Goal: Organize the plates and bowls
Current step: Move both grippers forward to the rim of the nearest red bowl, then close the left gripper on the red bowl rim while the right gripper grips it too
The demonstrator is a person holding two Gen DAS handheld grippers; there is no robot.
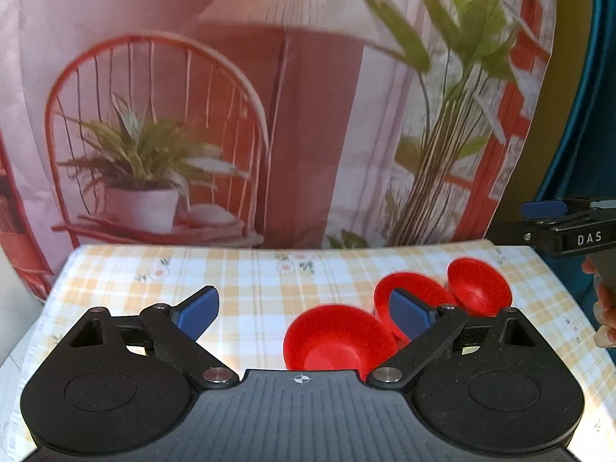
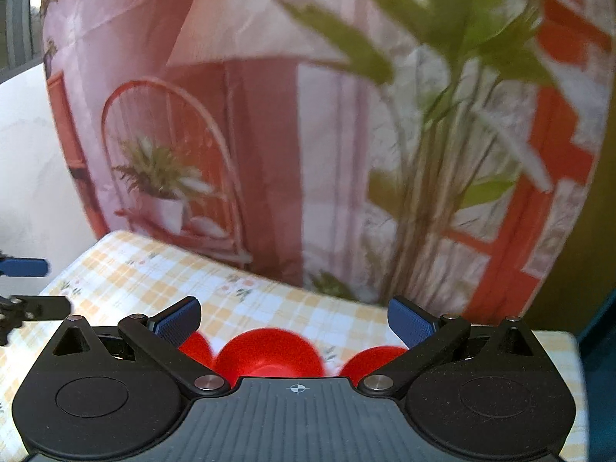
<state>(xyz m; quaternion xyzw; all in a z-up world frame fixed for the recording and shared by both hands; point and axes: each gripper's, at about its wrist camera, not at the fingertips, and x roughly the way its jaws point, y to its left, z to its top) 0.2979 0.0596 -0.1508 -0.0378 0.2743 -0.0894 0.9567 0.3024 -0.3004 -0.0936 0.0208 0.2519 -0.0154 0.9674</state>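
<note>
Bowls: we count three red bowls on the checked tablecloth (image 1: pixel 250 281), all lying loose toward 4 o'clock in the left wrist view; no plates show in either view.
Near bowl (image 1: pixel 335 340): nearest our left gripper (image 1: pixel 306 308), tipped so its hollow faces us, between the fingers but touched by neither.
Middle bowl (image 1: pixel 408 288): just behind the near one and partly hidden by the right blue pad (image 1: pixel 410 313); whether the two bowls touch we cannot tell.
Far bowl (image 1: pixel 479 287): at 3 o'clock, also tilted, close beside the middle bowl.
Left jaws: spread wide, nothing gripped; we judge they stand this way to straddle the near bowl's rim.
Right gripper (image 2: pixel 294 321): jaws likewise wide apart and empty, hovering above the same three bowls, which peek out at 6 o'clock beneath its fingers.
Right-view bowls: centre bowl (image 2: pixel 269 352), with one either side, largely hidden by the gripper body.
Backdrop (image 1: pixel 269 96): printed cloth of a chair and plants hanging behind the table; not part of the task.
Stage: we judge that gathering has not yet begun, since the bowls lie unstacked.
Caution: tilted bowls may rock or slide when a pad meets the rim.
</note>
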